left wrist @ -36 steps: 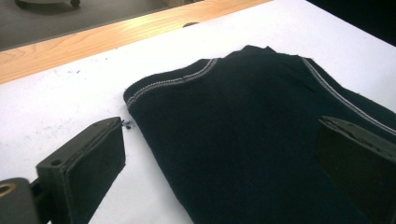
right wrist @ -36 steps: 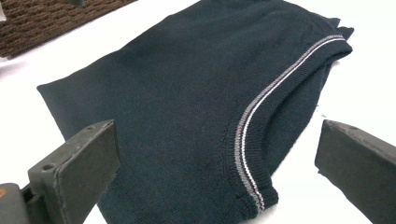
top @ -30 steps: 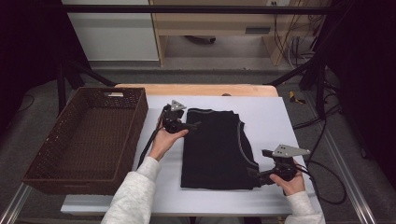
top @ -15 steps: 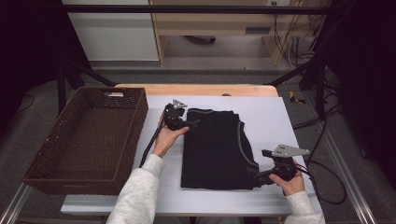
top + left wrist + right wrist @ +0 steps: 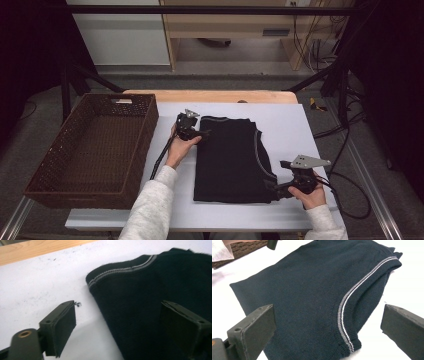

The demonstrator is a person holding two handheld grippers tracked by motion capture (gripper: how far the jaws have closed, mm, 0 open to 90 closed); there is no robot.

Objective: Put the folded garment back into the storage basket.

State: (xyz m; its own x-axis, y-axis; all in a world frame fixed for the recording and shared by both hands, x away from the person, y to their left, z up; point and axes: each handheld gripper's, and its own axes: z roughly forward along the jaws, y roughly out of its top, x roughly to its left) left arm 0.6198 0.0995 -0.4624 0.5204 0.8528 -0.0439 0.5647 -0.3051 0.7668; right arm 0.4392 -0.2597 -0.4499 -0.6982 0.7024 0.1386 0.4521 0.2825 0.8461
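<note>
A folded black knit garment (image 5: 231, 159) with grey-white striped trim lies flat on the white table (image 5: 295, 125). My left gripper (image 5: 201, 134) sits at the garment's far left corner, open, one jaw over the bare table and the other over the knit (image 5: 150, 302). My right gripper (image 5: 273, 187) rests at the near right corner, open, its jaws straddling the garment's edge and the striped trim (image 5: 347, 302). Neither gripper holds anything.
A brown wicker basket (image 5: 65, 150) stands on the left part of the table, empty, close to my left forearm. Wooden board (image 5: 215, 96) runs along the table's far edge. Cables (image 5: 345, 195) trail off the right side.
Both hands stay almost still; the left gripper has edged slightly toward the garment's corner. The garment has not moved.
</note>
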